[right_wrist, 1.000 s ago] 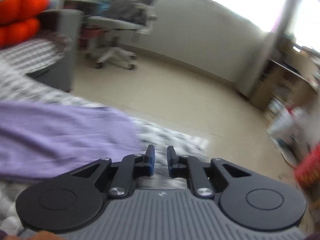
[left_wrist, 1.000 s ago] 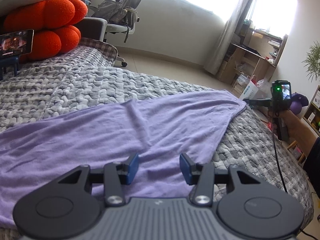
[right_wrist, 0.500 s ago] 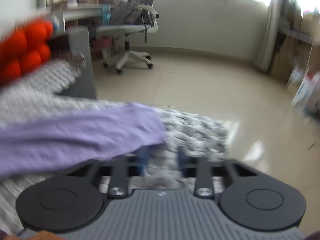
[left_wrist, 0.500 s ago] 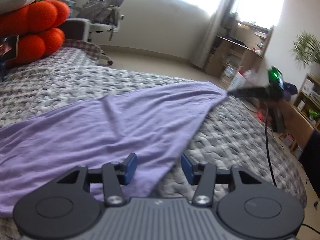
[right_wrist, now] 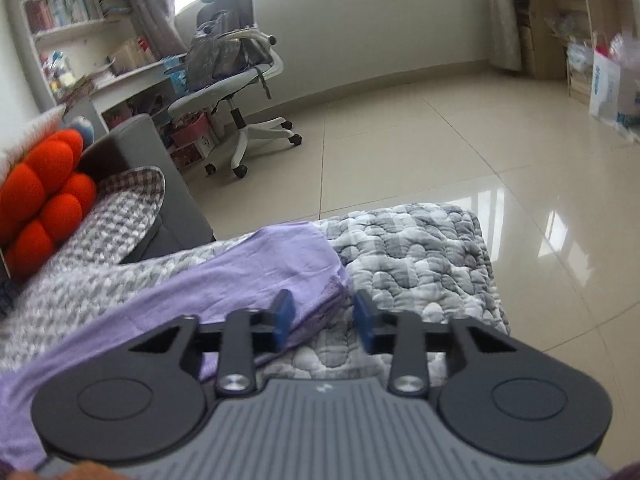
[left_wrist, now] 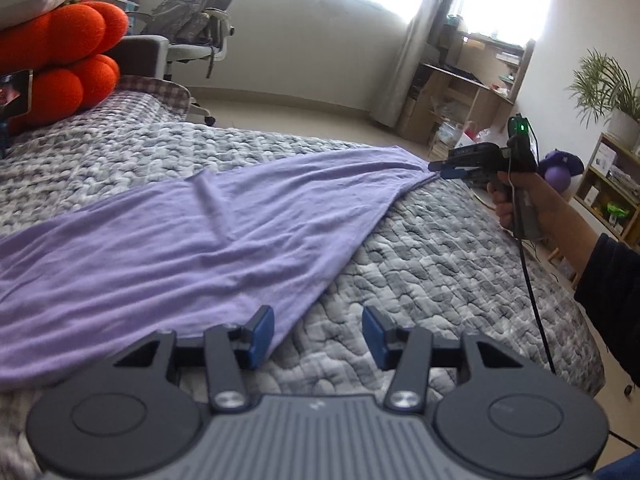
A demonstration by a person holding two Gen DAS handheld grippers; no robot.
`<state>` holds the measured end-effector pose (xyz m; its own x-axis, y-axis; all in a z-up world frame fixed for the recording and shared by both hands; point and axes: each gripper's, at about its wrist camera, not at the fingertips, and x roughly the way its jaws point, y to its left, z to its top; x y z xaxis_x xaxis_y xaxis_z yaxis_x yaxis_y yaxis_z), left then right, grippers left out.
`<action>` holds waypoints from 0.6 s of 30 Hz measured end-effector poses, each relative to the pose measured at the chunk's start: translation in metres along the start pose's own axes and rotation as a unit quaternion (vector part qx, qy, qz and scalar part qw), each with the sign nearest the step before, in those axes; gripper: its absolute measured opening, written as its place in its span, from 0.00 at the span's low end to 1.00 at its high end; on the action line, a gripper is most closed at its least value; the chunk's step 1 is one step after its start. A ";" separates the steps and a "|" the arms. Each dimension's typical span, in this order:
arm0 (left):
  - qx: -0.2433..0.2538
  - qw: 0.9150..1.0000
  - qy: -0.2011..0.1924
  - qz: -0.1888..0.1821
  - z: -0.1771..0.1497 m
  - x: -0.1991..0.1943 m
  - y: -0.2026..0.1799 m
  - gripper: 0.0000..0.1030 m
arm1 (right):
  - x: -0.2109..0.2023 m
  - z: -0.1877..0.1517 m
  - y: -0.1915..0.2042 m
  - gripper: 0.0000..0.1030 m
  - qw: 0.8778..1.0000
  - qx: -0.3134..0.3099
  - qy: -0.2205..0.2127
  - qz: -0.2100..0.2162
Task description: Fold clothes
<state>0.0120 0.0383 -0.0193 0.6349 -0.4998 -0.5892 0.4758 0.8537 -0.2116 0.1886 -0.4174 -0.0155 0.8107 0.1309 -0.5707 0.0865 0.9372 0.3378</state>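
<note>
With both my left tool (left_wrist: 318, 334) and right tool (right_wrist: 322, 320) open at the purple garment's (left_wrist: 192, 236) corners on the bed (left_wrist: 440, 264), I should pinch hems squarely.

An orange cushion (left_wrist: 60, 64) sits upper left, an office chair (right_wrist: 236, 80) upper centre, a plant (left_wrist: 608, 88) at right.

The cloth (left_wrist: 192, 240) lies spread across the bed (left_wrist: 440, 264), its far corner at the bed's right edge just by the right gripper (left_wrist: 436, 168), cushions (left_wrist: 60, 64) stacked at the bed's far left, and an office chair (left_wrist: 196, 28) behind on the floor.
</note>
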 end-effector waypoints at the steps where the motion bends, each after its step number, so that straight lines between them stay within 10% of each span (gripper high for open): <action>1: 0.007 1.000 0.000 0.007 -0.001 -0.002 -0.001 0.49 | 0.002 0.001 -0.001 0.32 1.000 0.000 0.000 0.000; 9: 0.036 0.998 0.009 0.048 -0.002 0.000 -0.003 0.49 | 0.015 0.000 0.010 0.31 0.999 -0.026 -0.013 -0.021; 13: 0.055 0.996 0.014 0.062 0.002 0.010 -0.004 0.48 | 0.020 -0.001 0.018 0.12 0.998 -0.059 -0.016 -0.036; 18: 0.084 0.992 0.022 0.095 0.007 0.015 -0.007 0.19 | 0.026 0.000 0.026 0.04 0.994 -0.089 -0.020 -0.054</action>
<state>0.0223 0.0238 -0.0213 0.6969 -0.3231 -0.6402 0.4483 0.8931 0.0373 0.2118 -0.3895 -0.0219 0.8250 0.0175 -0.5649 0.0724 0.9880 0.1363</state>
